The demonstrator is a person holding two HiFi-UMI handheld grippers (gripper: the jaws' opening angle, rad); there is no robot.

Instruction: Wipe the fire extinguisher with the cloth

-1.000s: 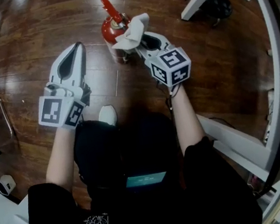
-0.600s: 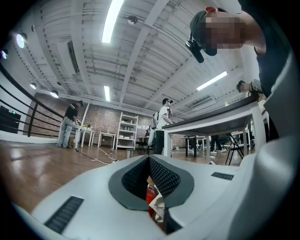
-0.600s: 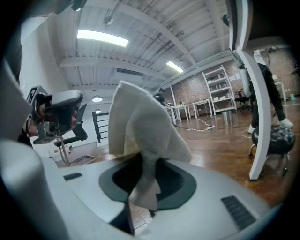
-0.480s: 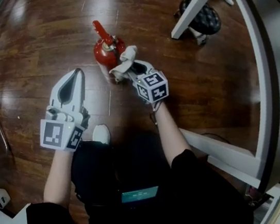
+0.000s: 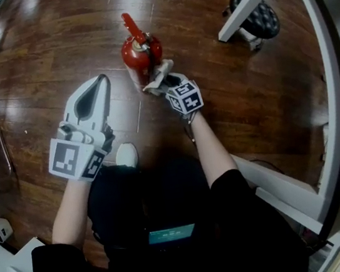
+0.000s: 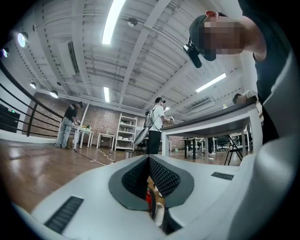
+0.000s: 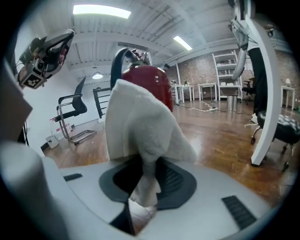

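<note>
We press the cloth (image 5: 158, 75), clamped in the right gripper (image 5: 166, 83), to the fire extinguisher (image 5: 137, 53) for wiping. Our left gripper (image 5: 99, 84) hangs aside, jaws together, empty.

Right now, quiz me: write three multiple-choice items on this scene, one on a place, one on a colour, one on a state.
1. The fire extinguisher stands:
A on the wooden floor
B on a shelf
C in a sink

2. The cloth is:
A blue
B white
C green

3. The right gripper is:
A open and empty
B shut on the cloth
C shut on the extinguisher's handle

Answers:
1 A: the head view shows it upright on the floorboards.
2 B: it looks white in both views.
3 B: the right gripper view shows the jaws pinching the cloth.
</note>
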